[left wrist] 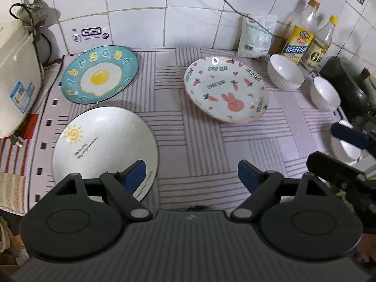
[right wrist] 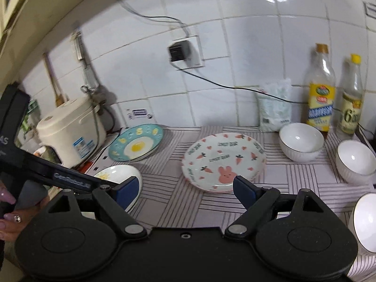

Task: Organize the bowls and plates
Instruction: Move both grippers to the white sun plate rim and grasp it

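**Three plates and three bowls spread over the striped cloth**

Three plates lay flat and apart on the surface: a blue plate with a fried egg painted on it at the far left, a white plate with a small sun just in front of it, and a rabbit plate with carrots and hearts near the middle. Right of that stood two white bowls, upright and side by side, and a third bowl nearer me at the right edge. All of it sat on a striped cloth.

My left hand-held gripper hung over the cloth with its jaws spread wide and nothing between them, its left finger above the near rim of the white plate. My right hand-held gripper was likewise wide open and empty, in front of the rabbit plate.

Behind stood two bottles, a plastic bag and, far left, a cream rice cooker against the tiled wall.
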Demonstrator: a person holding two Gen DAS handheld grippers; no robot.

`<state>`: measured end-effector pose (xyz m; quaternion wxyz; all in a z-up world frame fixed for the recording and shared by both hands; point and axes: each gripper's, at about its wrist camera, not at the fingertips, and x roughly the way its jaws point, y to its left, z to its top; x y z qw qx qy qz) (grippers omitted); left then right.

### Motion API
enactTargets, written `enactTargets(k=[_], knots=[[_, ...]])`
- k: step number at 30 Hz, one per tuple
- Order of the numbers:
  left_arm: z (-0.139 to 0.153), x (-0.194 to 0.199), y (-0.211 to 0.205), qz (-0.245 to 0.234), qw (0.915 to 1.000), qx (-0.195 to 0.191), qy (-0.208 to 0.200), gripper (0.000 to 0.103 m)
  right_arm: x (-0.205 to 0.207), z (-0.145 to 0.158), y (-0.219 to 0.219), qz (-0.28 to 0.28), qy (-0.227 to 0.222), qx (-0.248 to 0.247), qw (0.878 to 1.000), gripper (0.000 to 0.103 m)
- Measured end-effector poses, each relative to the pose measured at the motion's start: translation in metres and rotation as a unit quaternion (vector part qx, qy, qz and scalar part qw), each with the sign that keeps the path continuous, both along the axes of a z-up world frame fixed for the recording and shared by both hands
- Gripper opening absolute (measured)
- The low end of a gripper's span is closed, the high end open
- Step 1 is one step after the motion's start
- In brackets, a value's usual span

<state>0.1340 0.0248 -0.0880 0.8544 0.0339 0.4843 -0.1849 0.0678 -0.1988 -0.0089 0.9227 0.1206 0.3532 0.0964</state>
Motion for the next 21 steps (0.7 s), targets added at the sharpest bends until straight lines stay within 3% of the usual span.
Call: enactTargets(k=[6,13,18,21], knots=[[-0.005,-0.010,0.023,0.002,1.0000,-0.006,0.006,0.086,-0.009,0.001,0.023,0.029,-0.006,-0.014,0.999,0.090],[-0.005,-0.014,0.066,0.034,0.9990,-0.002,-0.028,0.091,-0.012,-0.006,0.045,0.060,-0.061,-0.030,0.996,0.091],[-0.013,-0.008,0.100,0.058,0.9968,0.001,-0.055,0.091,0.012,-0.019,0.059,0.090,-0.029,-0.017,0.995,0.091],[-0.021,-0.003,0.123,0.080,0.9952,-0.013,-0.055,0.091,0.027,-0.034,0.065,0.106,0.004,0.021,0.994,0.090]])
